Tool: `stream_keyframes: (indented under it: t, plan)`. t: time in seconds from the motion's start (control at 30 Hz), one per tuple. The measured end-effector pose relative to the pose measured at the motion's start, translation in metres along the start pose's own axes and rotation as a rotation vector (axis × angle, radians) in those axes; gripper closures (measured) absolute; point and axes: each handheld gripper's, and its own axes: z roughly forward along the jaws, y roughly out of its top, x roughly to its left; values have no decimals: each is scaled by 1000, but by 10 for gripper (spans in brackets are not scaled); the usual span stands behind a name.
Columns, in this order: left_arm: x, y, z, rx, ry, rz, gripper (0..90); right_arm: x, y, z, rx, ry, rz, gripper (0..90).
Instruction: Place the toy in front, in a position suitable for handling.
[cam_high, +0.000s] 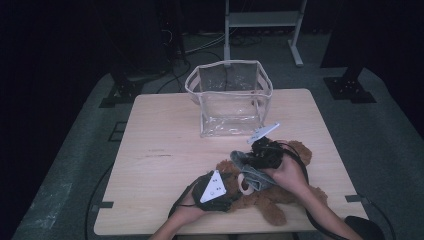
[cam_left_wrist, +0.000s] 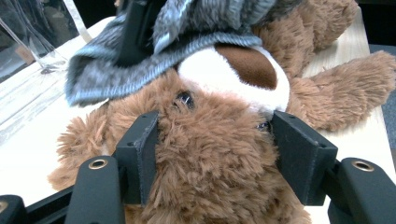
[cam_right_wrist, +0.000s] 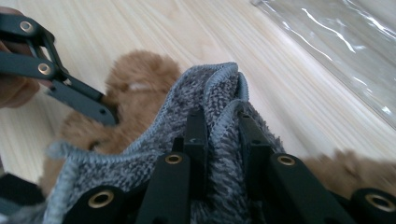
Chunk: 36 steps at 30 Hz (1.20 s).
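Pale wooden worktop (cam_high: 165, 150) carries a fluffy brown plush teddy bear (cam_high: 270, 197) near its front edge; left gripper (cam_left_wrist: 212, 154) fingers squeeze its soft head, right gripper (cam_right_wrist: 223, 135) fingers pinch the limp grey knitted garment's (cam_right_wrist: 140, 158) ribbed hem, best held there

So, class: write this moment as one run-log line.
left gripper: shut on teddy bear head | right gripper: shut on grey hat edge | clear bag: upright, behind

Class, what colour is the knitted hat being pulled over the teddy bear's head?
Grey hat, seen best in the right gripper view.
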Motion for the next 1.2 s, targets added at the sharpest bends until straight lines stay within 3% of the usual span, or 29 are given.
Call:
stream_keyframes:
  t: [0.1, 0.17, 0.27, 0.37, 0.47, 0.63, 0.77, 0.83, 0.9, 1.0, 1.07, 1.2]
  plan:
    - [2, 0, 1, 3, 3, -10, 348, 4, -5, -13, -36, 17, 15, 761]
    - [6, 0, 1, -4, 6, -32, 342, 9, -9, -23, -80, 53, 15, 761]
    - [11, 0, 2, -6, 5, -60, 329, 17, -16, -30, -98, 80, 12, 761]
    - [15, 0, 3, -1, 8, -79, 292, 20, -21, -28, -86, 53, -3, 761]
    - [19, 1, 1, 19, 15, -94, 195, 11, -27, -24, -67, 35, 14, 761]
    - [23, -2, -3, 18, -10, -110, 177, 3, -31, -21, -82, 8, 42, 758]
    - [21, -3, 0, 43, -3, -92, 245, 8, -25, -27, -112, 10, 24, 760]
    - [20, -2, 2, 26, 12, -85, 279, 15, -21, -33, -139, 21, 10, 760]
    - [23, -2, 3, 14, 13, -112, 298, 26, -13, -38, -172, 45, -23, 761]
    - [28, -3, 5, -1, 8, -153, 298, 40, -2, -34, -165, 71, -68, 759]
    - [29, -4, 5, -1, 8, -162, 290, 46, 2, -24, -133, 55, -96, 758]
    - [30, -6, 5, 0, 1, -161, 275, 45, -2, -16, -110, 92, -90, 759]
